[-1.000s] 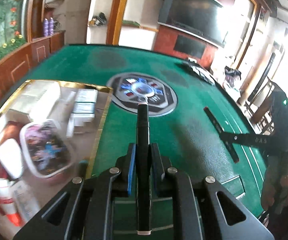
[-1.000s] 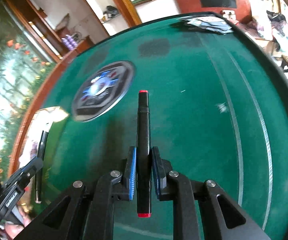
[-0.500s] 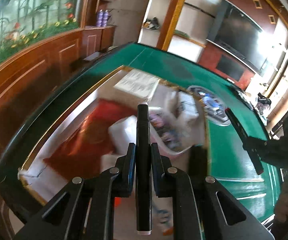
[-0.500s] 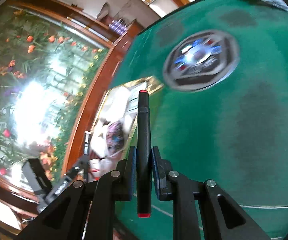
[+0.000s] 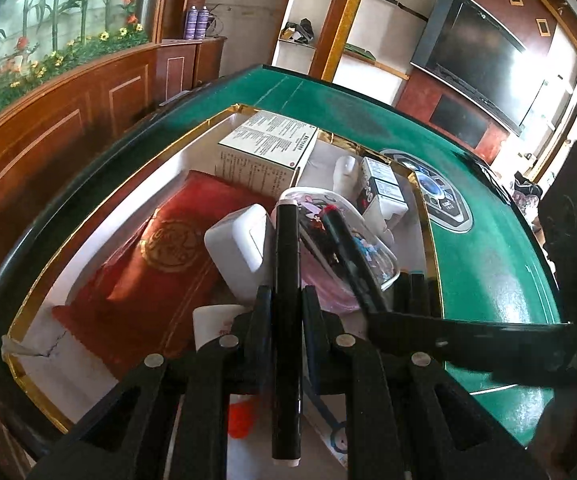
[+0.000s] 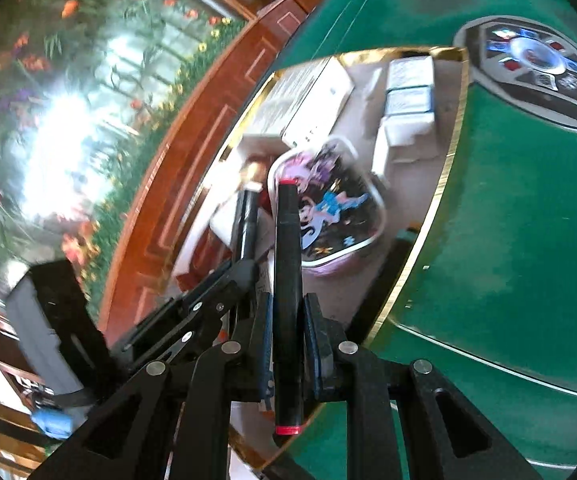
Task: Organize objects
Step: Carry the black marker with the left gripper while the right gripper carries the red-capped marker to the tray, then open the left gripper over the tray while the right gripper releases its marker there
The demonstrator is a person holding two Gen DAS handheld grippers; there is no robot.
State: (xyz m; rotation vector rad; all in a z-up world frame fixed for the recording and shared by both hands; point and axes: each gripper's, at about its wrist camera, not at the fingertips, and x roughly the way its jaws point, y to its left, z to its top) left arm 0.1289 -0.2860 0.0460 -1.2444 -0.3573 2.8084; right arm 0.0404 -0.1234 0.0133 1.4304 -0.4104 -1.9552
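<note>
While we hold a black marker with white ends (image 5: 286, 320) in our left gripper (image 5: 284, 300), its two fingers pinch the marker in the middle. Our right gripper (image 6: 286, 316) pinches a black marker with red ends (image 6: 287, 288) the same way. Both grippers tip down and point over the open box with the gold rim (image 5: 100, 196) on the green table (image 5: 500, 280). In the left view, the right gripper reaches in from the right side, just beside ours.

A second ago both markers hung over bare green table near the round badge (image 6: 536, 76). Now they are over the box, above the picture tub (image 6: 328, 208) and the white case (image 5: 240, 244). A red pouch (image 5: 156, 272) and a white carton with print (image 5: 264, 152) lie in the box too.
</note>
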